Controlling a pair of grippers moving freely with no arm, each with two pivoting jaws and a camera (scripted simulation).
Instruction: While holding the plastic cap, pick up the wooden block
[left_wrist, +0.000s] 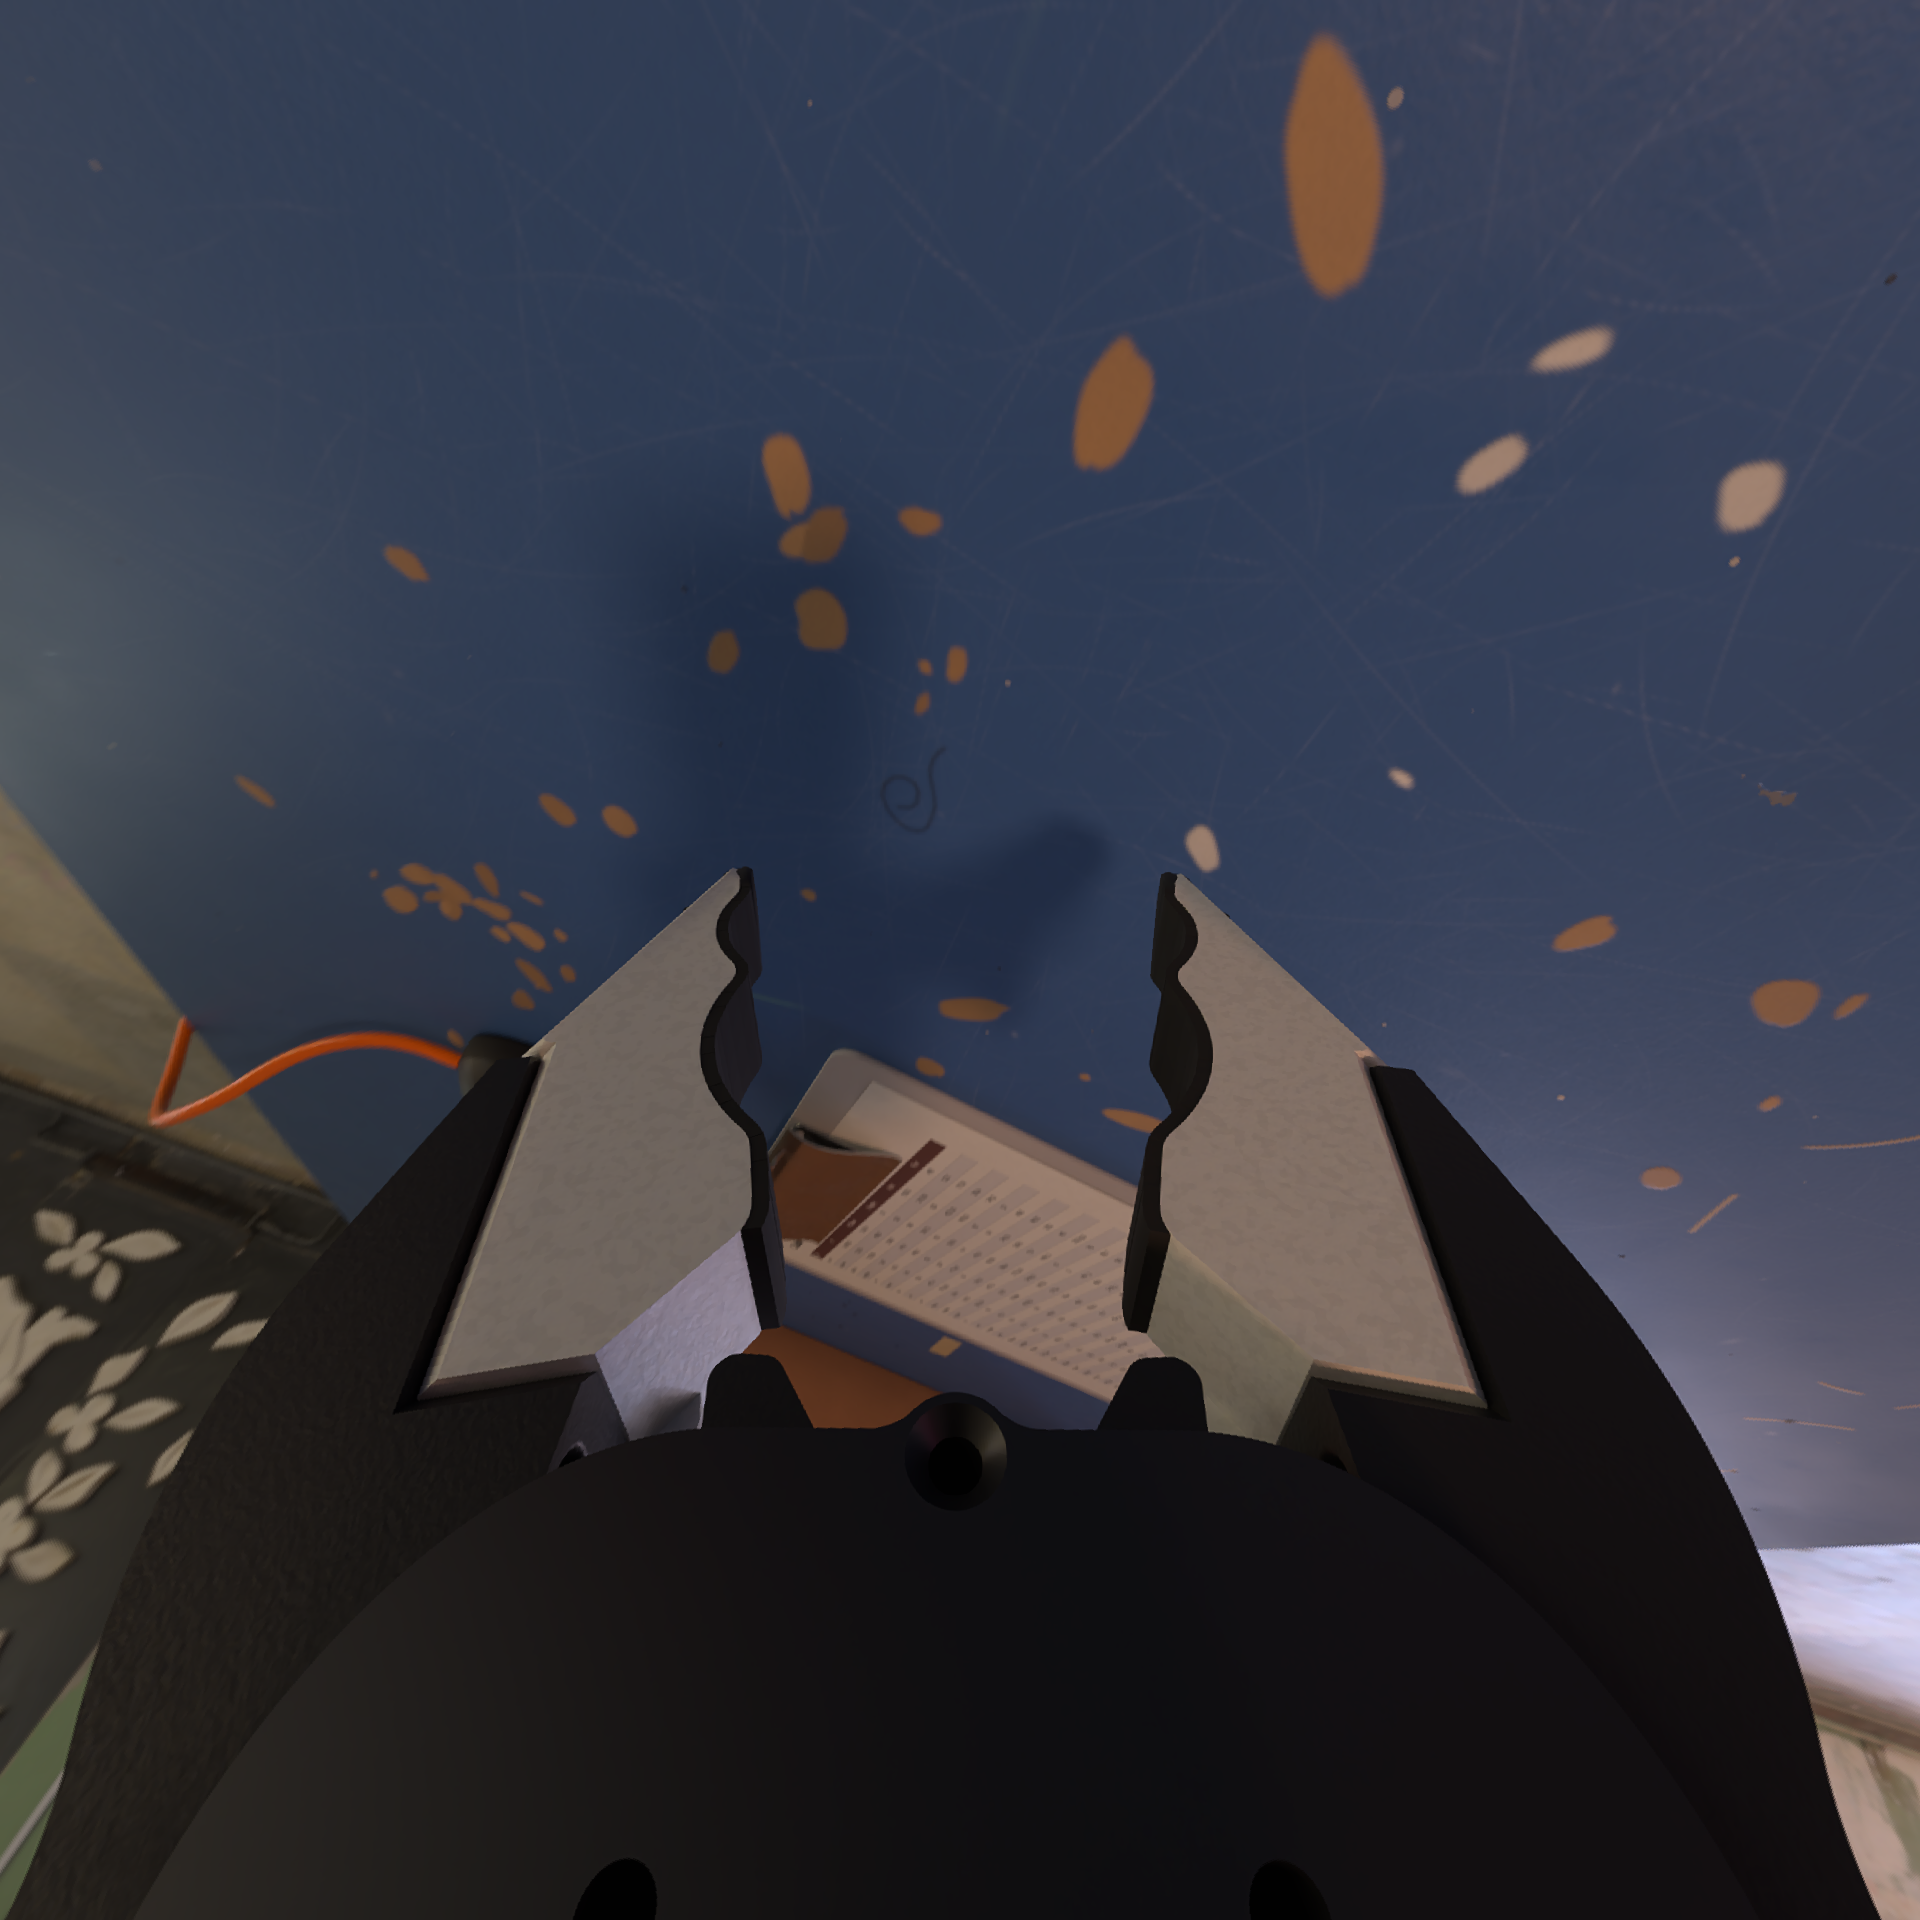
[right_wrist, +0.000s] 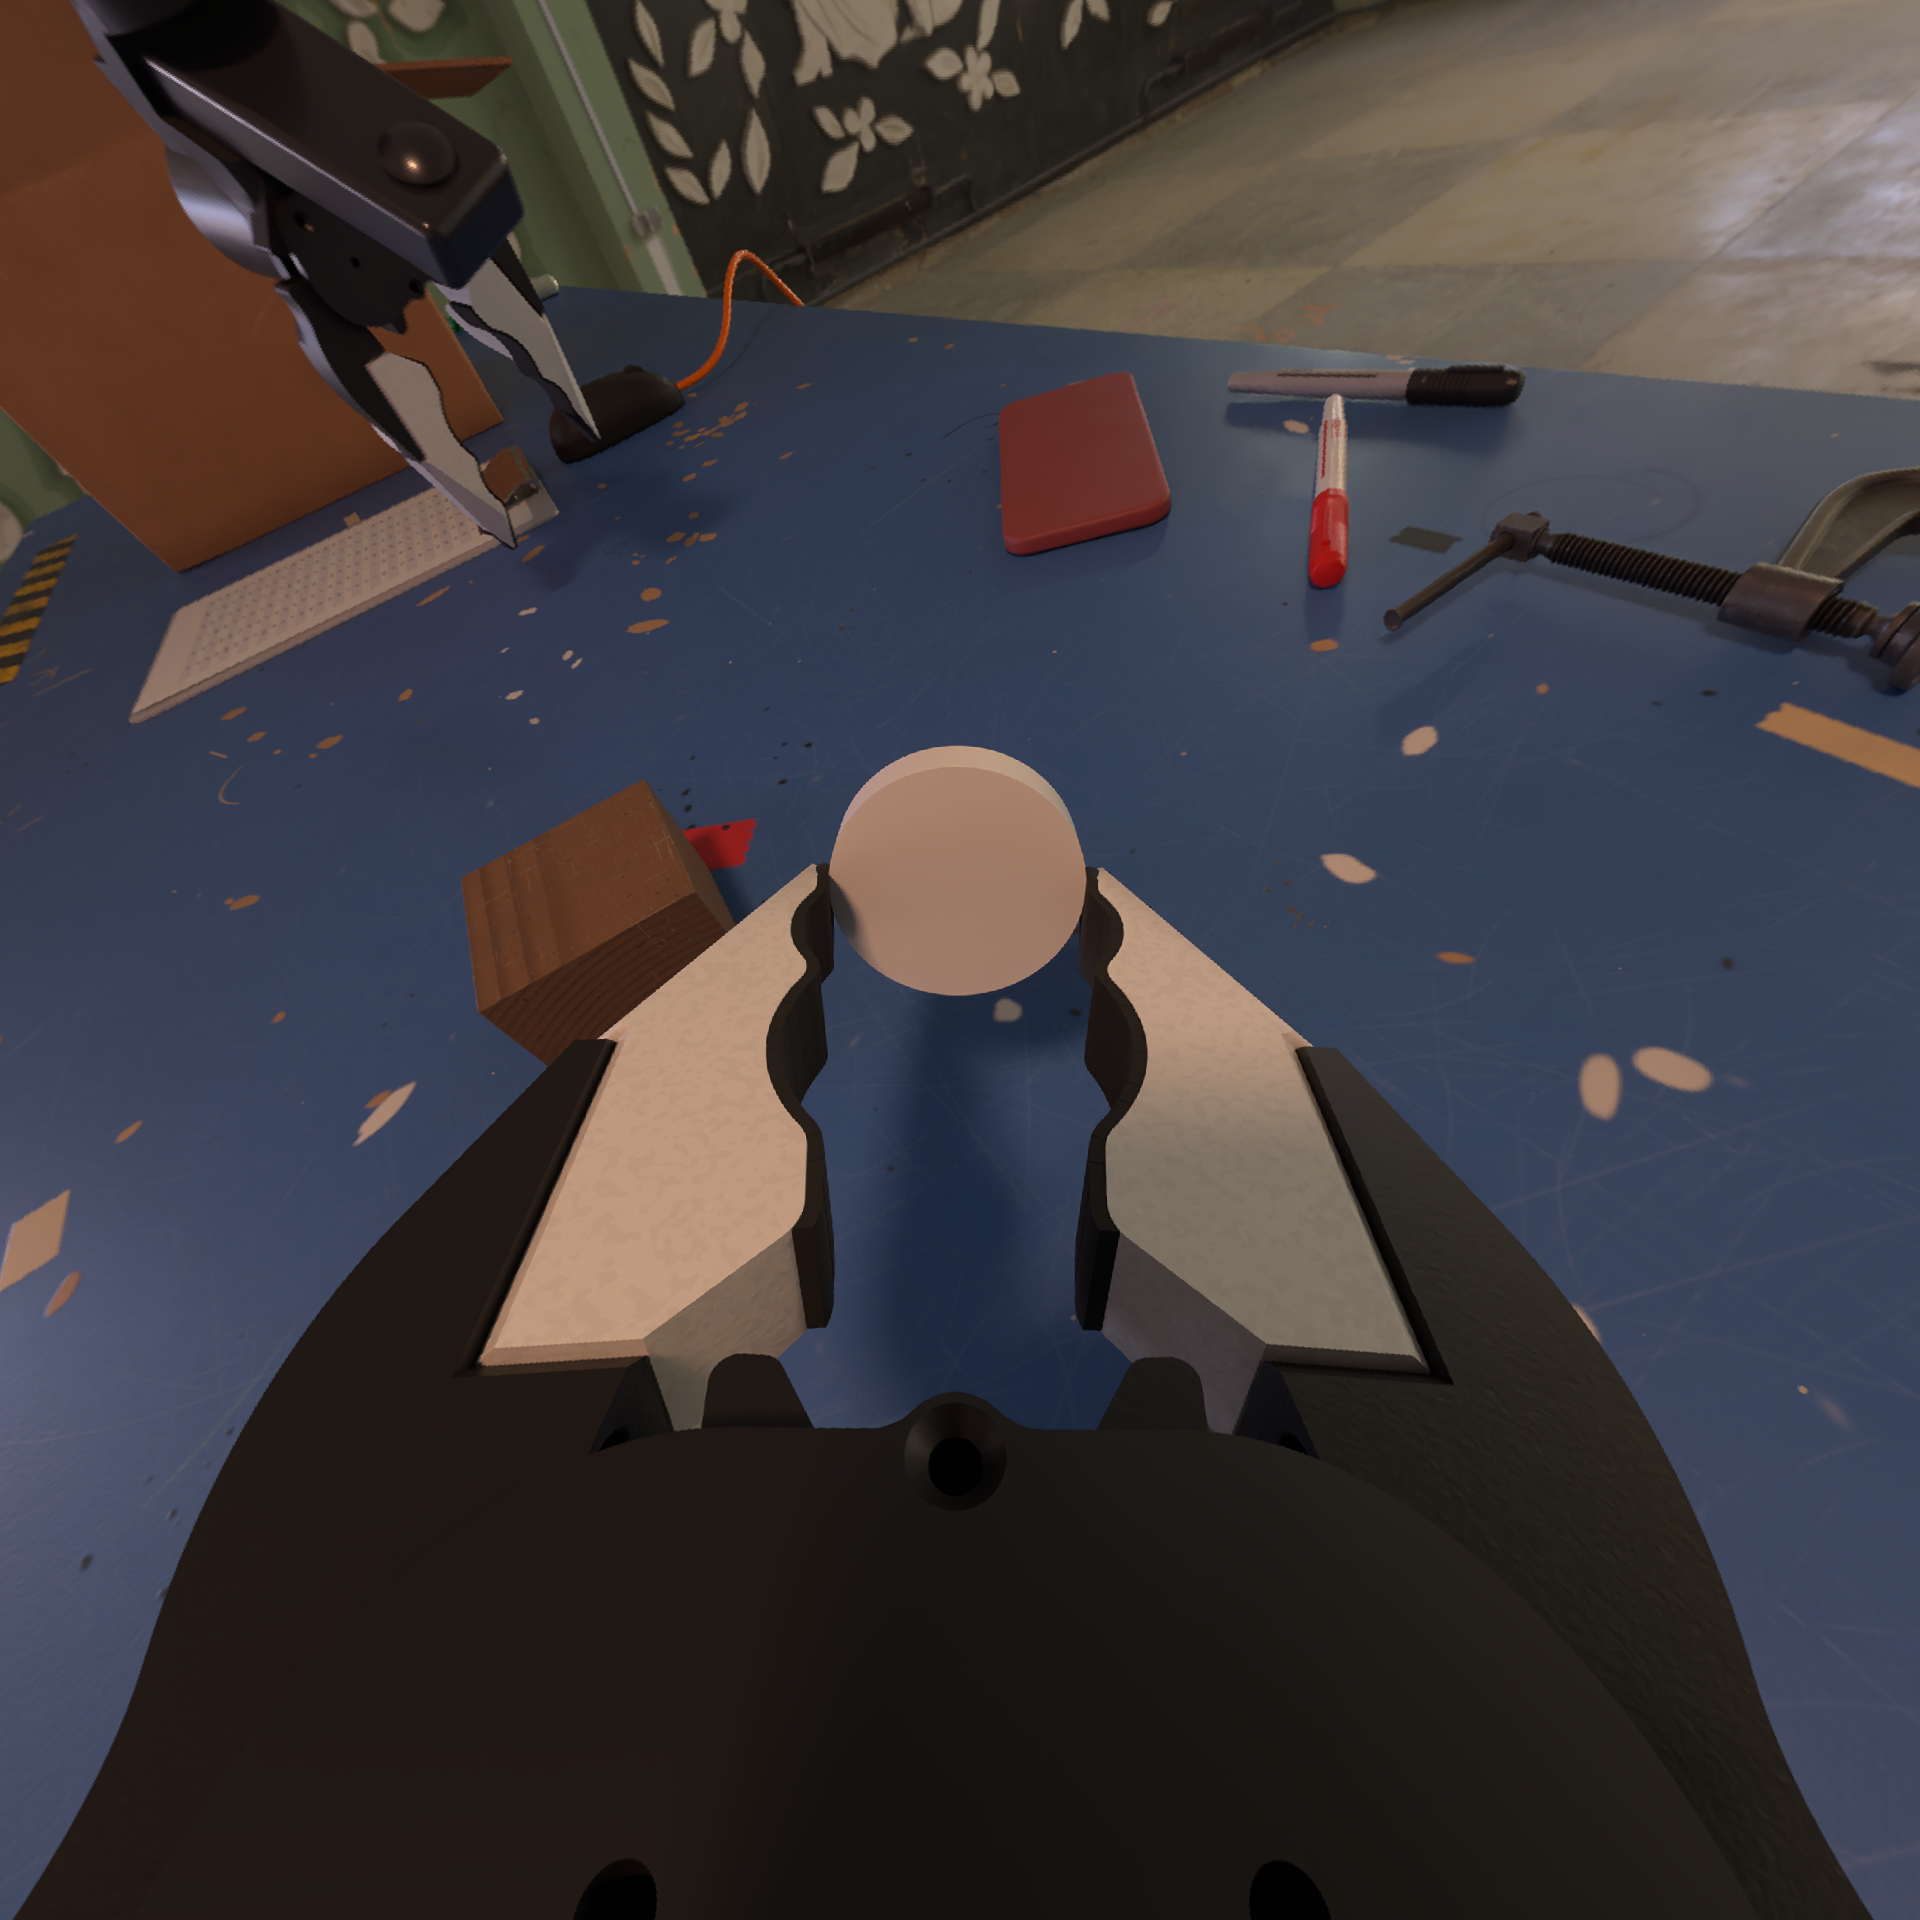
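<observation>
- The right gripper (right_wrist: 956, 894) clamps the round plastic cap (right_wrist: 954, 871) at its fingertips, above the blue table (right_wrist: 1351, 1039).
- The wooden block (right_wrist: 582, 914) sits on the table just left, partly hidden behind the left finger.
- The left gripper (left_wrist: 954, 883) is spread wide and empty above a clipboard (left_wrist: 966, 1226), mostly hidden by its fingers.

The right gripper (right_wrist: 956, 894) points forward and somewhat down, its jaws partly closed with both fingertips (right_wrist: 816, 904) pressed against the opposite edges of a round disc, carried clear of the tabletop (right_wrist: 1455, 1143). The left gripper (left_wrist: 954, 883) hangs with its jaws spread apart and nothing between them. In the right wrist view it shows far off at upper left (right_wrist: 540, 478), tilted steeply downward, its tips close to the tabletop.
</observation>
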